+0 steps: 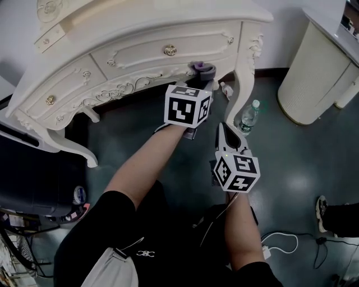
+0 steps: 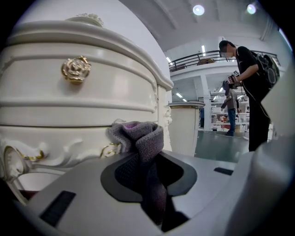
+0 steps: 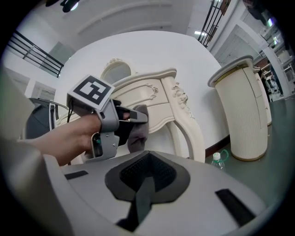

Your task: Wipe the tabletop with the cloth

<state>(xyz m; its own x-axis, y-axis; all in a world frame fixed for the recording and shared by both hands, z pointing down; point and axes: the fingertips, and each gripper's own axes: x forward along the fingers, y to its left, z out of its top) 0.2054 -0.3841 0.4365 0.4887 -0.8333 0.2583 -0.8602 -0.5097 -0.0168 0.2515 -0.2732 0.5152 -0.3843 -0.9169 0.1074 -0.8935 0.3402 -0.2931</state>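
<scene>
Left gripper view: left claw [image 2: 154,184] grips cloth [image 2: 138,136] near shut drawer [image 2: 92,92].

My cloth [image 2: 143,138] is grey-purple; the dressing table [image 1: 129,61] cream-white with a gold rose knob [image 2: 76,69]; my marker cubes [image 1: 188,106] black-and-white squares; the bottle cap [image 1: 256,103] green; floor [image 1: 291,160] dark grey-green.

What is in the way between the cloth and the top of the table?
Nothing visible is. The left gripper holds the cloth in front of the drawer, below the rim of the tabletop. It probably only needs to lift up and over that rim.
</scene>
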